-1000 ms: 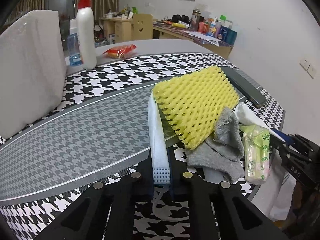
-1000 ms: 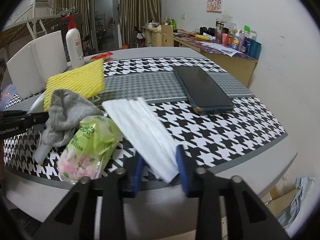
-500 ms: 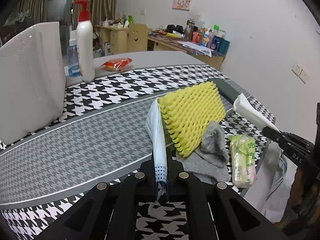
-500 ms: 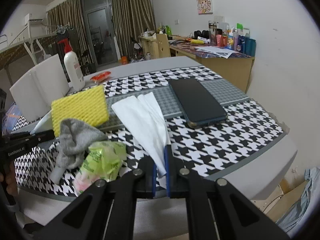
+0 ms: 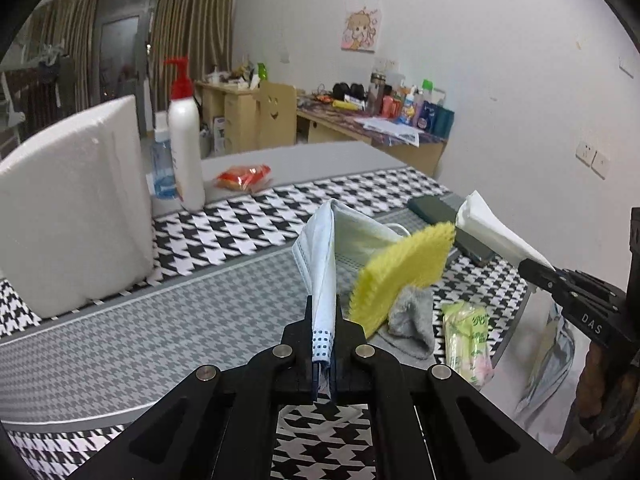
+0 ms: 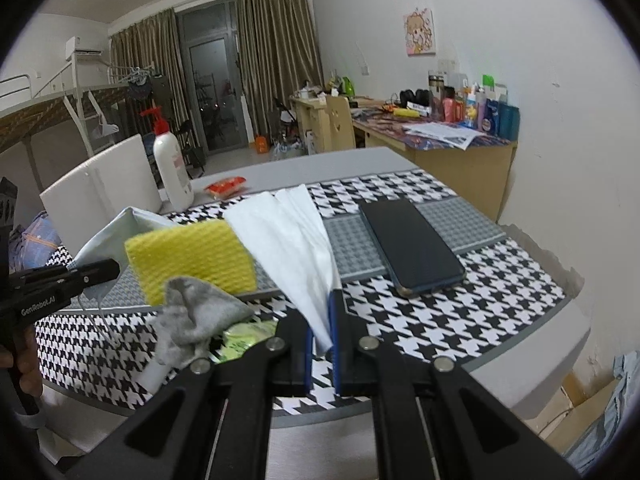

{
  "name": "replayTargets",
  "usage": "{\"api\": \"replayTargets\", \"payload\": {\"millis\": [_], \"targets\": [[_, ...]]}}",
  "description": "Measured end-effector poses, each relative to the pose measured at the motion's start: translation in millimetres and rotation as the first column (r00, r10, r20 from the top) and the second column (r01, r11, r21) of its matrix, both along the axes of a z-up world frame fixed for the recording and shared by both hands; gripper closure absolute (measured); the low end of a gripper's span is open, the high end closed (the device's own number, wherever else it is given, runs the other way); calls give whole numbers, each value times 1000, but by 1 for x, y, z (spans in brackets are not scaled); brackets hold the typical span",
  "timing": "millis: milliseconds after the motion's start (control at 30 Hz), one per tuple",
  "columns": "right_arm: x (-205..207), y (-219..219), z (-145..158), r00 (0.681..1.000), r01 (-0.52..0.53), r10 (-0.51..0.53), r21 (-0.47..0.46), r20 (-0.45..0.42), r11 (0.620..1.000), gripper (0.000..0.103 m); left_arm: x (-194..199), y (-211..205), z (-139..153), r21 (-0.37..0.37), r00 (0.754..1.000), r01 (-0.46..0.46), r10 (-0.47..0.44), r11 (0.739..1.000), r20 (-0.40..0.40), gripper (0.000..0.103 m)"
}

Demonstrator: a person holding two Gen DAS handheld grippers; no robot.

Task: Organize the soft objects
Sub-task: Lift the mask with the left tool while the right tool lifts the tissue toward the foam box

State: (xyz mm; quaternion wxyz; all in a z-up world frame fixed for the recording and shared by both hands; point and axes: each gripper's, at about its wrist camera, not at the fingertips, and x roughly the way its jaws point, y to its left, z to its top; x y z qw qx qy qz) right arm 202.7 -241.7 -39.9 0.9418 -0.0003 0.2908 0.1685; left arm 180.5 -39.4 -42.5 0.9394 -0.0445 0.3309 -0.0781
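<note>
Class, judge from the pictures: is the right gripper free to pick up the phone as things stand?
Probably not yet. The right gripper is shut on the tissue, so it would have to let that go first. The phone itself lies uncovered on the table, with nothing on it.

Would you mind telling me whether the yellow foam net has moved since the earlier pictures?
Yes. The foam net lay flat on the table a second ago; now it is tipped up on edge, lifted by the mask held in the left gripper.
</note>
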Motion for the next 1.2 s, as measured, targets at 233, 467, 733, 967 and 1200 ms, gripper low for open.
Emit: {"api": "replayTargets", "payload": {"millis": [233,467,733,967,1200], "targets": [[-9,10,16,998,-34,33,20,46,999,93,-9,4,15,26,998,-37,35,999,52,100],[-15,22,26,995,-66,63,32,75,997,93,-16,11,29,34,994,-63,60,997,97,100],[-21,33,38,989,-95,88,57,115,994,93,-25,19,42,65,983,-120,110,991,145,100],[-23,48,40,985,-123,115,59,126,991,93,-31,30,48,74,977,-152,138,986,164,100],[-24,60,44,981,-141,132,60,140,988,93,-36,41,56,85,970,-168,149,982,190,100]]}}
